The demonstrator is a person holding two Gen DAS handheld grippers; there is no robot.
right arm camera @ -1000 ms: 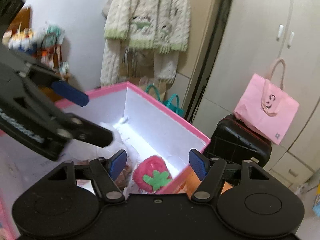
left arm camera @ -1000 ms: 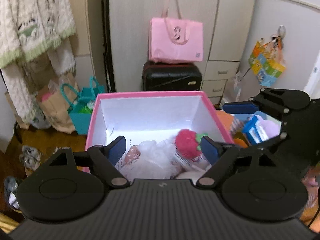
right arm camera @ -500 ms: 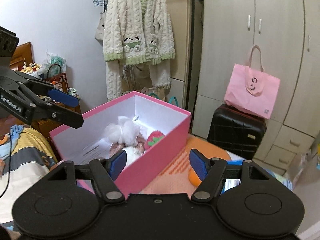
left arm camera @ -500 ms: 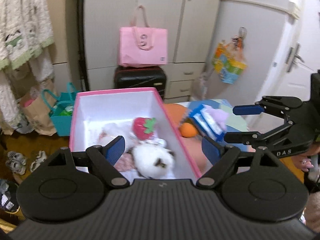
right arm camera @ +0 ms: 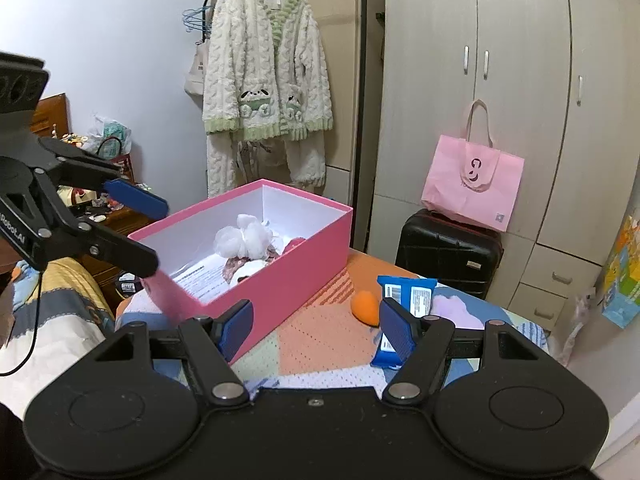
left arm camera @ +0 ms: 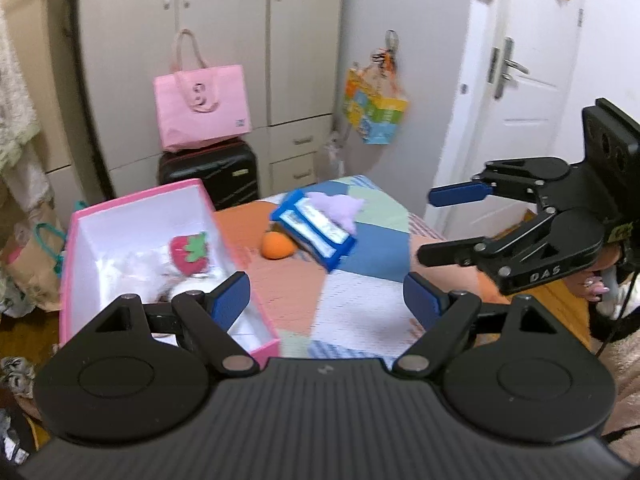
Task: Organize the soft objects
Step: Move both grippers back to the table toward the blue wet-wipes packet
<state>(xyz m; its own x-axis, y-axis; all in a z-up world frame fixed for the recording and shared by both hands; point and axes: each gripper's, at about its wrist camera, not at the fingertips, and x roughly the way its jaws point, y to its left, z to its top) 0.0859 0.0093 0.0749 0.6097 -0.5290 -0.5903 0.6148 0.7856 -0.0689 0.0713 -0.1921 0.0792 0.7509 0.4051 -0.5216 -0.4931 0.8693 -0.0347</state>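
Observation:
A pink box (left arm camera: 80,216) (right arm camera: 304,248) stands on a patchwork bed cover (left arm camera: 360,272) (right arm camera: 328,336). In it lie a strawberry plush (left arm camera: 188,252), white fluffy items (right arm camera: 248,240) and other soft toys. Outside the box lie an orange soft ball (left arm camera: 277,245) (right arm camera: 365,305), a blue packet (left arm camera: 316,232) (right arm camera: 408,296) and a lilac plush (left arm camera: 340,208) (right arm camera: 452,308). My left gripper (left arm camera: 326,302) (right arm camera: 140,232) is open and empty, beside the box. My right gripper (right arm camera: 316,330) (left arm camera: 440,224) is open and empty, above the cover near the ball.
A black suitcase (right arm camera: 448,252) with a pink tote bag (right arm camera: 472,188) on top stands by the wardrobe (right arm camera: 500,80). A white cardigan (right arm camera: 264,92) hangs at the left. A door (left arm camera: 520,92) is at the right. Bags (left arm camera: 32,256) sit on the floor.
Both grippers have pulled back and up from the box. The left view has swung right, so the box moved left and the ball, packet and lilac plush came into view.

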